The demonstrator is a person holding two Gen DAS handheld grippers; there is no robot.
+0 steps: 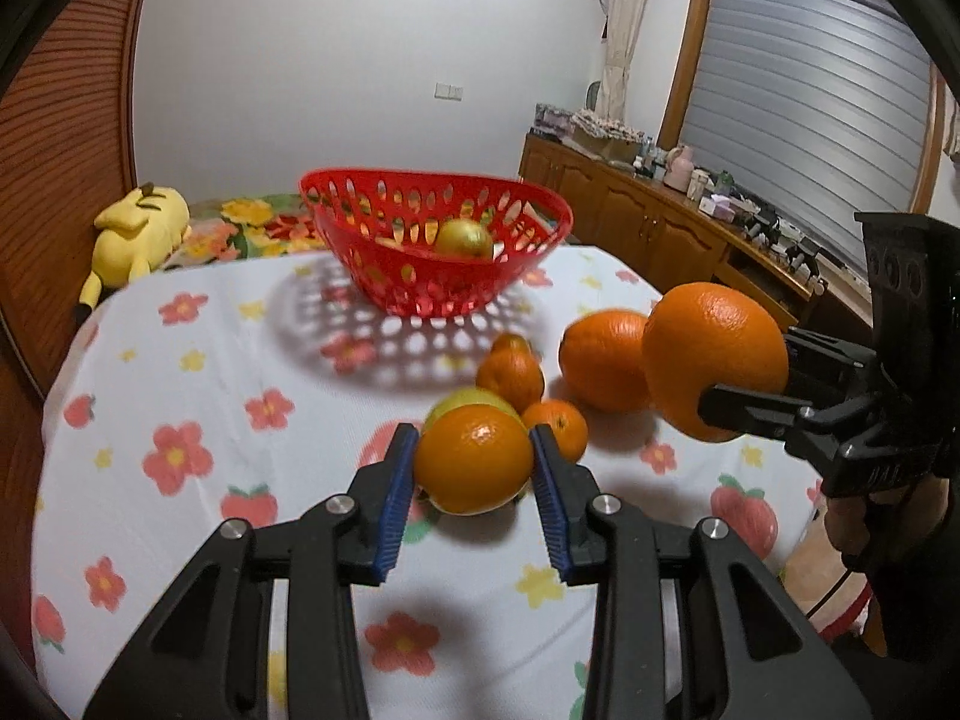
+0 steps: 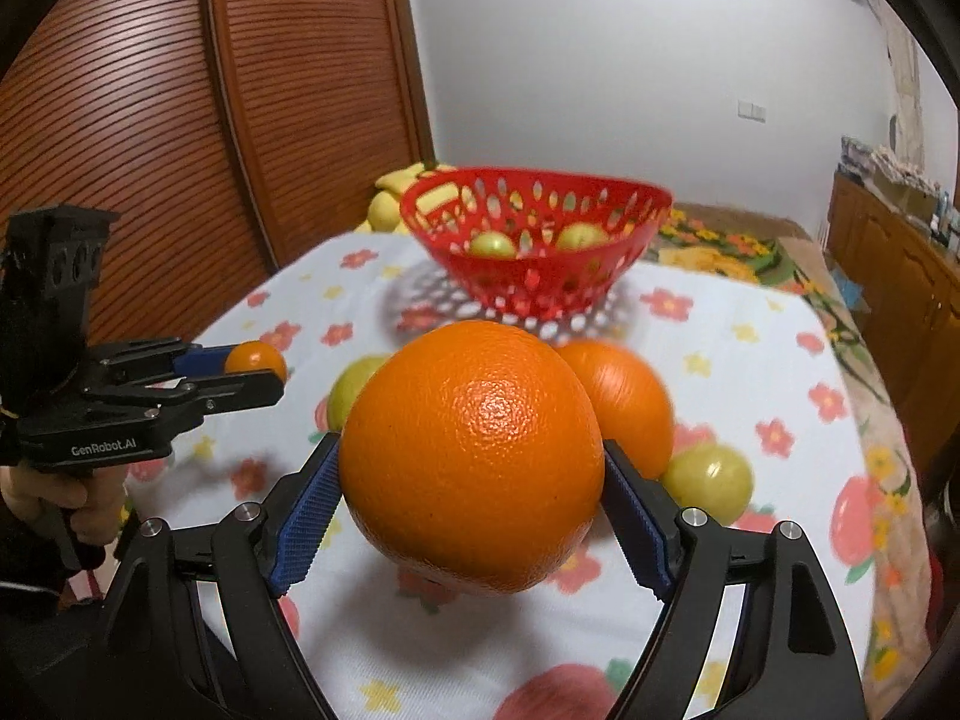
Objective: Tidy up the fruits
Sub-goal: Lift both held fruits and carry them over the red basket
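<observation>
We hold a small orange (image 1: 473,459) between the blue-padded fingers (image 1: 401,498) of our left gripper (image 1: 474,456), closed tight on it and lifted clear of the flowered cloth on the counter (image 1: 180,372). Our right gripper (image 2: 471,468) has its fingers (image 2: 306,519) spread wide around a large orange (image 2: 471,456), pads pressing both sides, also off the cloth. The red basket (image 1: 432,240) stands toward the far edge of the counter with greenish-yellow fruit (image 1: 463,239) inside. Between basket and grippers, near the middle, lie another big orange (image 1: 600,360), two small oranges (image 1: 510,375) and a green fruit (image 2: 708,480)
</observation>
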